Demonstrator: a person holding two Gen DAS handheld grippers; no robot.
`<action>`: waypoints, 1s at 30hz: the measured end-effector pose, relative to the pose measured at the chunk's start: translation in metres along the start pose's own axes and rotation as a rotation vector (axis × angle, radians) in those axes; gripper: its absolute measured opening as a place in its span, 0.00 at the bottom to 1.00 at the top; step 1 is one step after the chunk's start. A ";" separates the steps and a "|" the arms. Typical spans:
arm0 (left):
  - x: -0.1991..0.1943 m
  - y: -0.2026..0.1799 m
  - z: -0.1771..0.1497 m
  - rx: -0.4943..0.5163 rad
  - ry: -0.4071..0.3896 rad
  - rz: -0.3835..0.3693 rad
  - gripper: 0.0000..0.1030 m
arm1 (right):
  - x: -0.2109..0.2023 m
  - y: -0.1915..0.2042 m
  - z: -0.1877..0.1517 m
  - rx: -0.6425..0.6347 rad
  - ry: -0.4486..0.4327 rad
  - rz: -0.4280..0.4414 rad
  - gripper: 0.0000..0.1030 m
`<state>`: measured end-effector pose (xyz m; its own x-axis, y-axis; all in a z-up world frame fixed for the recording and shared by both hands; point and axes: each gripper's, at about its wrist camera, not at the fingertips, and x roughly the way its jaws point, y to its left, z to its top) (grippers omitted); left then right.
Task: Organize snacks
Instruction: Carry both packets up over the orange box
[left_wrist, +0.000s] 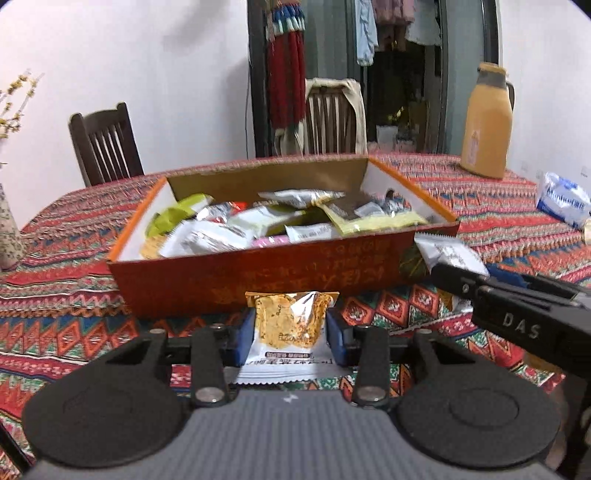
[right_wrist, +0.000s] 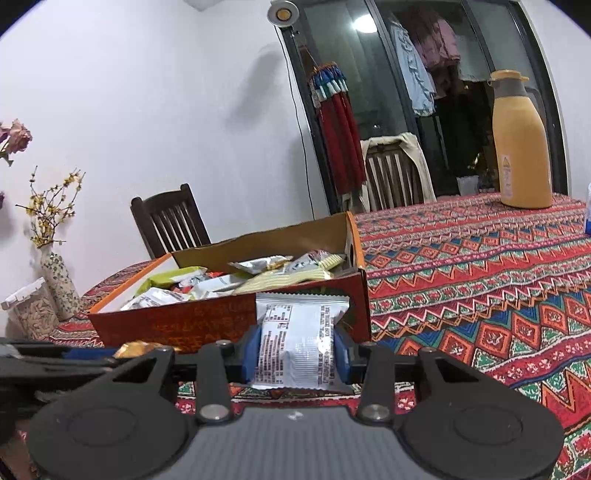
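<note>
A shallow red-orange box (left_wrist: 258, 273) full of several snack packets stands on the patterned tablecloth; it also shows in the right wrist view (right_wrist: 177, 325). My left gripper (left_wrist: 291, 328) is shut on a yellow-and-white snack packet (left_wrist: 291, 325), held just in front of the box's near wall. My right gripper (right_wrist: 297, 350) is shut on a silver-white snack packet (right_wrist: 299, 343), held at the box's near right corner. The right gripper and its packet (left_wrist: 448, 254) also show at the right of the left wrist view.
A yellow thermos jug (left_wrist: 487, 122) stands at the table's far right, with a blue-white tissue pack (left_wrist: 563, 203) beside it. A flower vase (right_wrist: 59, 284) and a jar (right_wrist: 31, 314) stand at the far left. Chairs (left_wrist: 107, 144) line the table's far side.
</note>
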<state>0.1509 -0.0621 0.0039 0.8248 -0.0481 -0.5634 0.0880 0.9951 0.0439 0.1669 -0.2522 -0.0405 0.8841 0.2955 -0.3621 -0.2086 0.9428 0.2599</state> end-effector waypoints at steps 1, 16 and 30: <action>-0.004 0.003 0.001 -0.007 -0.009 0.003 0.40 | 0.000 0.001 0.000 -0.007 -0.004 -0.004 0.39; -0.038 0.024 0.026 -0.047 -0.149 0.006 0.40 | -0.021 0.031 0.003 -0.113 -0.065 -0.040 0.39; -0.025 0.040 0.078 -0.086 -0.229 0.068 0.41 | 0.003 0.053 0.065 -0.170 -0.150 -0.043 0.39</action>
<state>0.1773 -0.0279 0.0836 0.9332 0.0108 -0.3592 -0.0119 0.9999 -0.0009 0.1859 -0.2115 0.0301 0.9435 0.2397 -0.2289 -0.2251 0.9703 0.0882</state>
